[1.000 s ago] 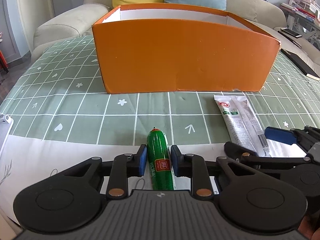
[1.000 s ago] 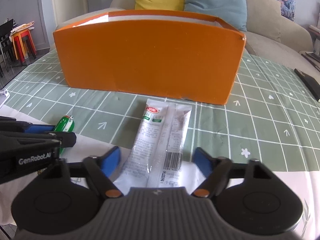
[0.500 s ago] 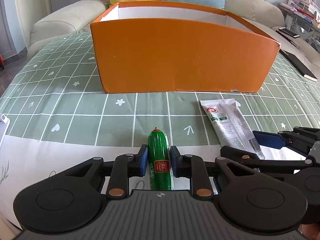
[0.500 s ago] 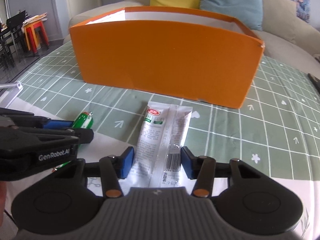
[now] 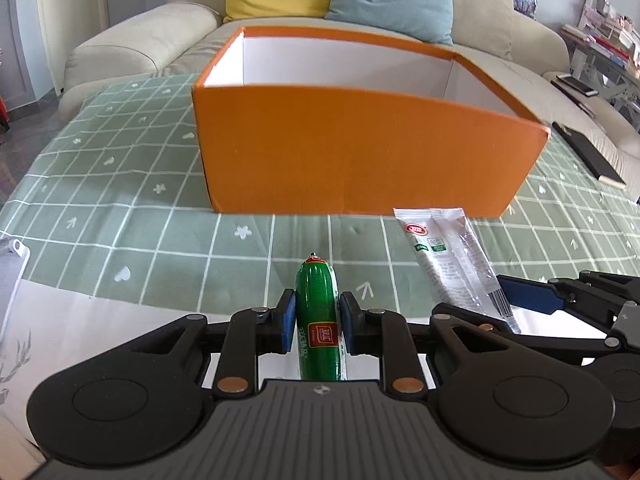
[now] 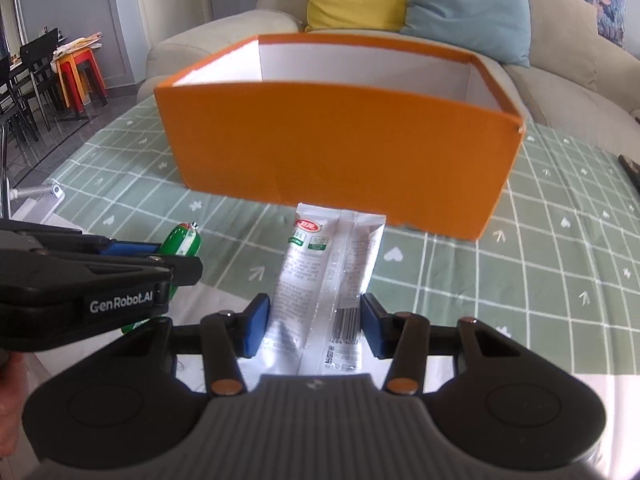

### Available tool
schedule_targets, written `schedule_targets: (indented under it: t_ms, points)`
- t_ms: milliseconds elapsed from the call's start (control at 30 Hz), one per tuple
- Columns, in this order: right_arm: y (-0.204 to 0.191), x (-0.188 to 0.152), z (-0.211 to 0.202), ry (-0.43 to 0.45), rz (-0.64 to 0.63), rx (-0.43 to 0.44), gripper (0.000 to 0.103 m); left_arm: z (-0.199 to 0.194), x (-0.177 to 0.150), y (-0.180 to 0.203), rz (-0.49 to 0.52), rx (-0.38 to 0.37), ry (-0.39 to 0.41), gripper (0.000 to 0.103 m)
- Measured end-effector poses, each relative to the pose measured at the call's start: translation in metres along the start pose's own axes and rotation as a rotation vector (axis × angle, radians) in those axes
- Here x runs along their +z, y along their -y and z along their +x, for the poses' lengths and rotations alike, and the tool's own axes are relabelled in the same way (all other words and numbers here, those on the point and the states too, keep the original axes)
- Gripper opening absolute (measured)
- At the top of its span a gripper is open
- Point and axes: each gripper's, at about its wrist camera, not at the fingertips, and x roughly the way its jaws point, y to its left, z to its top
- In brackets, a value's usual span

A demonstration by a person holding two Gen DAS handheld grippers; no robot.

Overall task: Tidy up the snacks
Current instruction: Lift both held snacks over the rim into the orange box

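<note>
My left gripper (image 5: 318, 320) is shut on a green sausage stick (image 5: 318, 312) and holds it above the tablecloth, in front of the orange box (image 5: 360, 156). My right gripper (image 6: 314, 326) is shut on a white and clear snack packet (image 6: 328, 276), lifted off the table, its far end pointing at the orange box (image 6: 340, 148). The box is open on top and its white inside looks empty. The packet (image 5: 452, 260) and the right gripper also show at the right of the left wrist view. The sausage (image 6: 182, 242) and left gripper show at the left of the right wrist view.
A green checked tablecloth (image 5: 120, 200) covers the table. A beige sofa (image 5: 152, 36) with a yellow and a blue cushion stands behind the box. A black flat object (image 5: 588, 152) lies at the table's right edge. Chairs and a red stool (image 6: 76, 72) stand far left.
Both grippers have risen with their snacks, so the box's inside now shows. The right gripper closed from open onto the packet.
</note>
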Motion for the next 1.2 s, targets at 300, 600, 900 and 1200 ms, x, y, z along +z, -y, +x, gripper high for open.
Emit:
schedule_targets:
  t_ms: [300, 600, 900, 1200]
  points:
    - [-0.003, 0.018, -0.029, 0.085, -0.027, -0.001, 0.047, -0.020, 0.020, 0.001, -0.014, 0.013, 0.046, 0.025]
    - [0.005, 0.047, -0.039, 0.102, -0.025, 0.005, 0.047, -0.031, 0.052, 0.005, 0.009, 0.024, 0.078, 0.025]
    - [0.017, 0.100, -0.047, 0.138, -0.084, 0.001, 0.047, -0.033, 0.103, 0.013, 0.044, 0.017, 0.149, 0.025]
    - [0.038, 0.144, -0.026, 0.097, -0.088, 0.006, 0.047, -0.009, 0.137, 0.016, 0.065, 0.022, 0.141, 0.025]
